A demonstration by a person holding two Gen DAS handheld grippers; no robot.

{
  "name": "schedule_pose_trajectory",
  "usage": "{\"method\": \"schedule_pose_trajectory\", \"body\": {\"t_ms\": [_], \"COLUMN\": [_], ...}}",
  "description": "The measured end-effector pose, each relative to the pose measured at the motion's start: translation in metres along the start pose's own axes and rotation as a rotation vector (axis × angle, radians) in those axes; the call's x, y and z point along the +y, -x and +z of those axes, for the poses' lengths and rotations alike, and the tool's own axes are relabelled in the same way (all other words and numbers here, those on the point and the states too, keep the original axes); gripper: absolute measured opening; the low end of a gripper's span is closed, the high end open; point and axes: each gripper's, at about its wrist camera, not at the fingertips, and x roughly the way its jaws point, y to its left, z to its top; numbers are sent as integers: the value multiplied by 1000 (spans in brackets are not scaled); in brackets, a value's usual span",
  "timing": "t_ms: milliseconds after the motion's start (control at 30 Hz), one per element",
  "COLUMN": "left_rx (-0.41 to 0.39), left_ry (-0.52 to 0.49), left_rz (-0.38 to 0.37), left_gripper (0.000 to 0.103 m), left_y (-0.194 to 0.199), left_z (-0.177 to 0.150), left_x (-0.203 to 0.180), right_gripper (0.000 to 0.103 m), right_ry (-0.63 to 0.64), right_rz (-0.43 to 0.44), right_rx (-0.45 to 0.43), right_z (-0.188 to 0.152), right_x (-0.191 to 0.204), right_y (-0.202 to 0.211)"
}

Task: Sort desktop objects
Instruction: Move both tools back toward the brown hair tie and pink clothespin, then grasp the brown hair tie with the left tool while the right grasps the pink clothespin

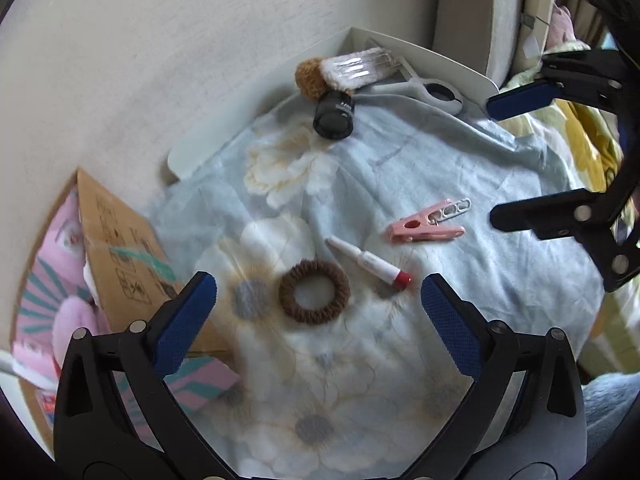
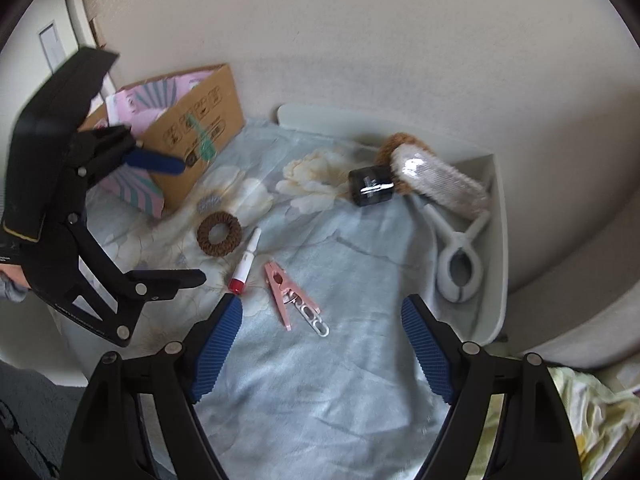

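Observation:
On a pale blue flowered blanket [image 1: 460,152] lie a brown scrunchie [image 1: 289,294] [image 2: 205,236], a white tube with a red cap [image 1: 368,262] [image 2: 246,262] and a pink clothespin [image 1: 424,228] [image 2: 280,288]. My left gripper [image 1: 320,284] [image 2: 192,222] hovers open just above the scrunchie, nothing between its fingers. At the right of the left wrist view, my right gripper [image 2: 322,304] [image 1: 496,160] is open and empty, with the clothespin just ahead of its tips.
A white tray [image 1: 440,60] [image 2: 498,240] against the wall holds a black jar [image 1: 334,114] [image 2: 370,186], a fuzzy white brush [image 1: 356,68] [image 2: 436,184], a brown pompom [image 1: 310,78] and a grey looped clip [image 2: 456,264]. A cardboard box [image 1: 120,240] [image 2: 200,120] stands at the left.

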Motion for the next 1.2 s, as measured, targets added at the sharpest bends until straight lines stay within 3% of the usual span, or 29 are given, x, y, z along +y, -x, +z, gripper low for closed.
{"method": "schedule_pose_trajectory", "body": {"t_ms": [267, 400, 533, 633, 833, 1000, 1200], "left_rx": [41, 68, 100, 113, 102, 92, 90], "left_ry": [-120, -123, -15, 58, 153, 222, 404], "left_rz": [27, 22, -105, -162, -198, -201, -214], "left_gripper": [101, 101, 100, 99, 94, 89, 77], "left_y": [-18, -28, -39, -45, -43, -38, -38], "left_z": [4, 7, 8, 8, 10, 12, 9], "left_x": [-20, -21, -8, 3, 17, 22, 39], "right_gripper": [79, 79, 78, 72, 63, 62, 59], "right_ry": [84, 90, 106, 115, 119, 118, 109], "right_rz": [60, 85, 105, 114, 130, 139, 145], "right_rx": [26, 23, 23, 28, 36, 37, 26], "right_z": [-2, -2, -3, -2, -2, -2, 1], "right_x": [-2, -5, -6, -7, -9, -9, -10], "right_y": [-31, -33, -35, -39, -47, -51, -54]}}
